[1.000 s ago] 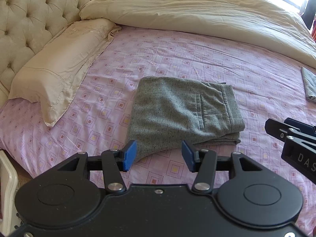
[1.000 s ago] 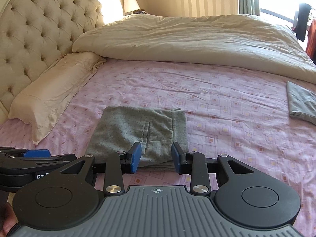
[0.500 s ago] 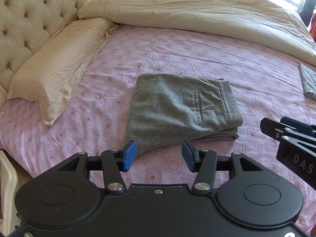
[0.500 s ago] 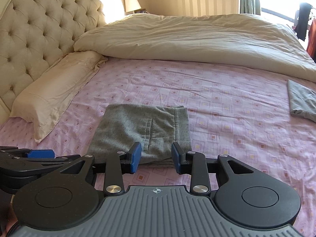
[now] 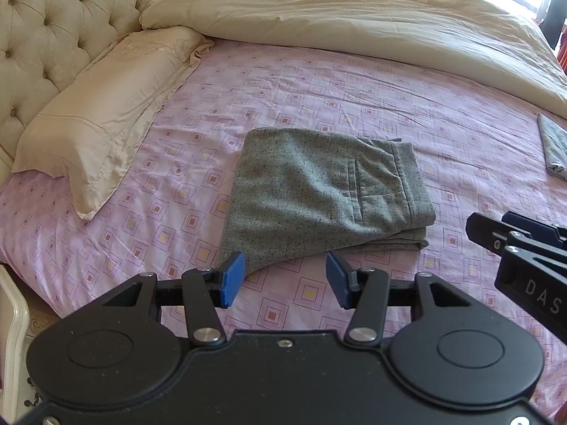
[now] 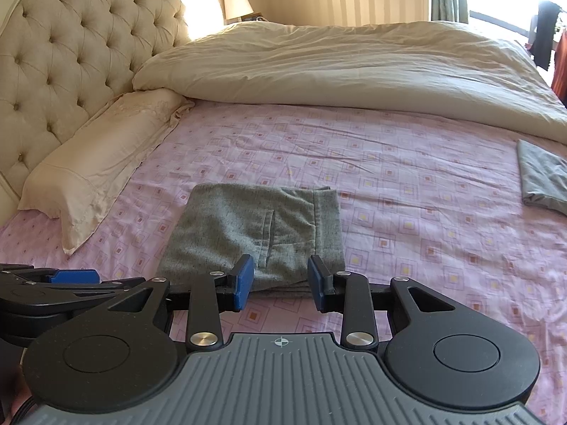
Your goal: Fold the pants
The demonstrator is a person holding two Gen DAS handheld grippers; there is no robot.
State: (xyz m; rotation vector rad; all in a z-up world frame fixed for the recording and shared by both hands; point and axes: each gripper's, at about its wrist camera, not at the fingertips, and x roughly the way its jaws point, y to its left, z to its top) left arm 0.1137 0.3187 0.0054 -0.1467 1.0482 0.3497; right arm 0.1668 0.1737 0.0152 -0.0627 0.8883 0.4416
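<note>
Nothing much has shifted since a second ago: both hands stay put and the view has only drifted a touch, so the pants (image 5: pixel 326 191) sit slightly lower in frame. They lie folded into a compact grey stack on the pink patterned bed sheet (image 5: pixel 319 81), pocket side up. My left tongs (image 5: pixel 285 278) hang released and empty just short of the stack's near edge; my right tongs (image 6: pixel 280 281) are likewise released, gripping nothing. I judge the folding essentially done. White letters "DAS" show on the right tongs' side in the left view; the rest is cut off.
</note>
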